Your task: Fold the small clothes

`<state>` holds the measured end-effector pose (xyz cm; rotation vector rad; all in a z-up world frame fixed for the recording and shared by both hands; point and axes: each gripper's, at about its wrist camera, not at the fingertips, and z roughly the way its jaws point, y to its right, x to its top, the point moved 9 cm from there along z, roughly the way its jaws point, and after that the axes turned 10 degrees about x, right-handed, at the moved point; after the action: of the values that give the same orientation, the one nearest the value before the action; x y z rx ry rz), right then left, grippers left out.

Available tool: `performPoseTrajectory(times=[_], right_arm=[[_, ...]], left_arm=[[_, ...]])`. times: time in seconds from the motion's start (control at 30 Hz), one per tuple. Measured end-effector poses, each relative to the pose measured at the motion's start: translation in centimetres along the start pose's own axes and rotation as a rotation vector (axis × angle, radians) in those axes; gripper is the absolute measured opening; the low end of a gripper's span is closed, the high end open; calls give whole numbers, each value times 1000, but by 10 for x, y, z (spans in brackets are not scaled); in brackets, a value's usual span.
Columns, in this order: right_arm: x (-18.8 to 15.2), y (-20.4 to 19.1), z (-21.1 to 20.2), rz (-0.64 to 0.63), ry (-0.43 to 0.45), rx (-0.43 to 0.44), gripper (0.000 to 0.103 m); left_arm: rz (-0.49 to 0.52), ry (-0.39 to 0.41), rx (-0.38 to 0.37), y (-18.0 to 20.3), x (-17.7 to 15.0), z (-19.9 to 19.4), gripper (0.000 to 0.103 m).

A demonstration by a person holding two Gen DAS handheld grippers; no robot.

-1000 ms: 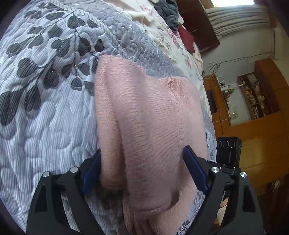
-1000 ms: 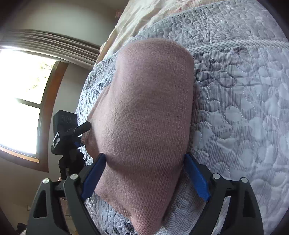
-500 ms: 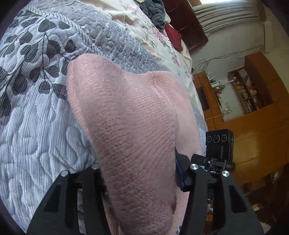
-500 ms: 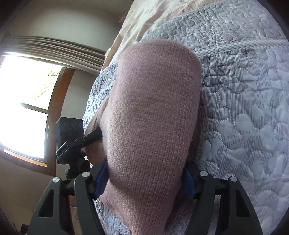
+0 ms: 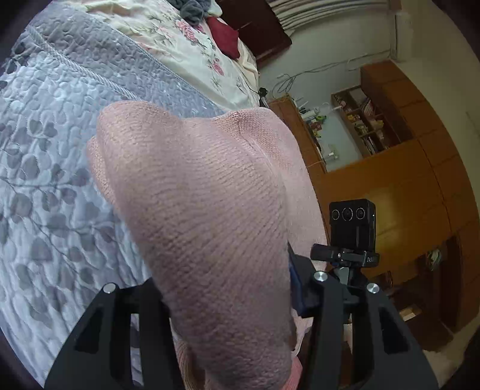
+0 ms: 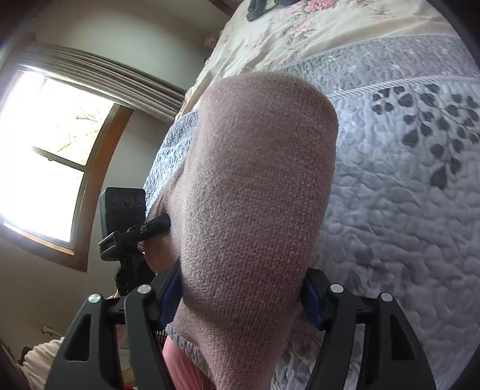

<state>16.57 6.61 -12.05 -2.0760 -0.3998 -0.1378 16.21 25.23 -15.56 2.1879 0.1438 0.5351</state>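
Note:
A pink knitted garment (image 5: 198, 192) fills the middle of the left wrist view, draped up off the grey quilt (image 5: 54, 168). My left gripper (image 5: 228, 294) is shut on its near edge, with the fabric bunched thick between the jaws. In the right wrist view the same pink garment (image 6: 255, 192) stands up in a tall fold. My right gripper (image 6: 243, 297) is shut on that fold, and its blue pads press into the knit from both sides. The fingertips of both grippers are hidden by cloth.
A cream floral sheet (image 5: 192, 45) lies beyond the quilt, with a dark red pillow (image 5: 223, 36) and grey clothes (image 5: 192, 9) at the bed's head. Wooden cabinets (image 5: 390, 186) stand past the bed edge. A window (image 6: 45, 156) is on the wall.
Both grippers went from open around the pink garment to shut on it. They have lifted the fabric and carried it forward over the quilt.

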Motion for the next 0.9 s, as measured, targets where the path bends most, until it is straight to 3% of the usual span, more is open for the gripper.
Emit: performPoseTrajectory(times=[0.1, 0.27, 0.37, 0.5, 0.6, 0.77, 0.9], right_arm=[[-25, 22, -25, 47, 14, -17, 67], [-62, 75, -27, 123, -6, -90, 68], [-73, 92, -18, 100, -7, -123, 71], [-75, 89, -15, 80, 12, -145, 76], [-80, 84, -17, 97, 14, -171, 79], [-108, 82, -39, 107, 18, -192, 80], [-141, 81, -52, 112, 11, -197, 81]], left_arm=[[-8, -37, -7, 15, -26, 28, 48], [24, -106, 100, 1, -64, 76, 49], [49, -98, 166, -18, -76, 91, 53], [42, -74, 206, -30, -78, 90, 63], [62, -71, 284, -31, -77, 82, 71], [137, -46, 408, -25, -90, 49, 71], [184, -9, 461, -14, -117, 23, 71]])
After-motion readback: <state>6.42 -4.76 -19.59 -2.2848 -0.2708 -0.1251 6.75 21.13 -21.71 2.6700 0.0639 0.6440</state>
